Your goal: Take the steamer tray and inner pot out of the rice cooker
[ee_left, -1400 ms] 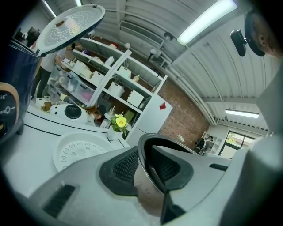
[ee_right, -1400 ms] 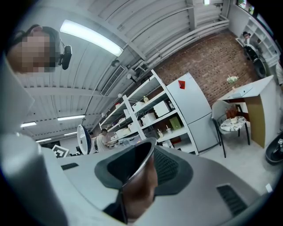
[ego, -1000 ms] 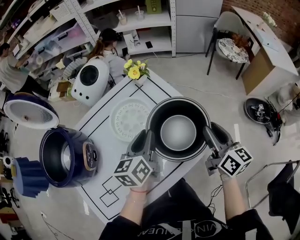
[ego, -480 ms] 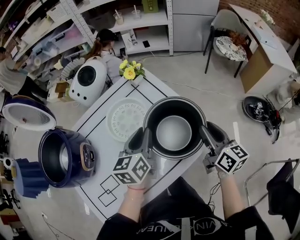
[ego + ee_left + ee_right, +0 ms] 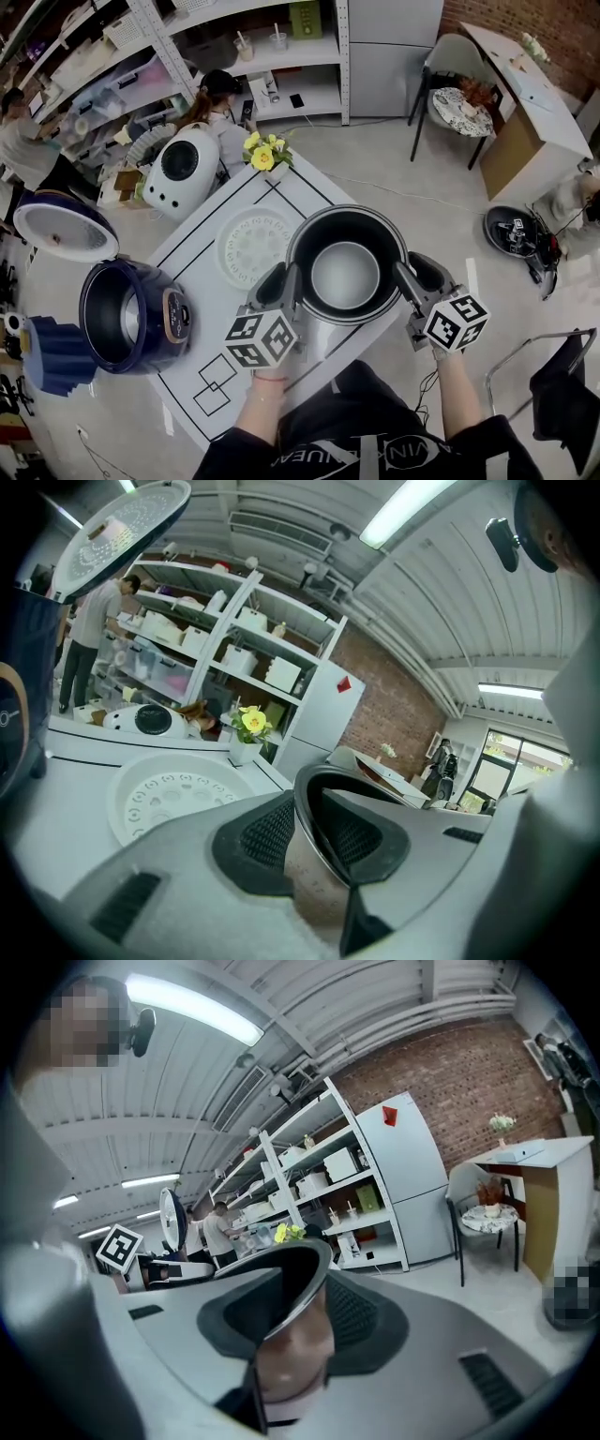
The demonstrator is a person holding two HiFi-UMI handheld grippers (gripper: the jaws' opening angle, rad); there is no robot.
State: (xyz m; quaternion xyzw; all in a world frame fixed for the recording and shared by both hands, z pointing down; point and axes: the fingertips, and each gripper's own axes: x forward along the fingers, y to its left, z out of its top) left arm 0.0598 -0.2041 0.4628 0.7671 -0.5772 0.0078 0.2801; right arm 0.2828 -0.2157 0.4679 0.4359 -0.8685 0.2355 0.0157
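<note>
The white table [image 5: 202,258] with its black lines lay under and ahead of both grippers. The dark blue rice cooker [image 5: 131,319] stood well off to the outer side of the left gripper [image 5: 286,281], its cavity bare and its lid [image 5: 66,230] tipped up and back.

The inner pot [image 5: 347,272] sat between the two grippers at the table's near right edge, out of the cooker and upright, mouth up. Whether its base rested on the table or hung just above it could not be told.

The left gripper was clamped on the pot's left rim. In the left gripper view one ribbed pad lay against the outside of the wall [image 5: 314,855] and the other against the inside.

The right gripper [image 5: 412,272] stood at the opposite rim. Its jaws had just been opening. In the right gripper view the pot's rim and wall [image 5: 291,1335] stood between the two pads, one pad inside the pot and one outside, and the hold looked slackened rather than clamped.

The white perforated steamer tray [image 5: 253,246] lay flat on the table just ahead of the left gripper and slightly to its outer side, clear of the pot and touched by neither gripper. The left gripper view showed it [image 5: 173,794] beyond the outer jaw.

A small vase of yellow flowers [image 5: 265,155] stood at the table's far corner, past the tray from the left gripper.
</note>
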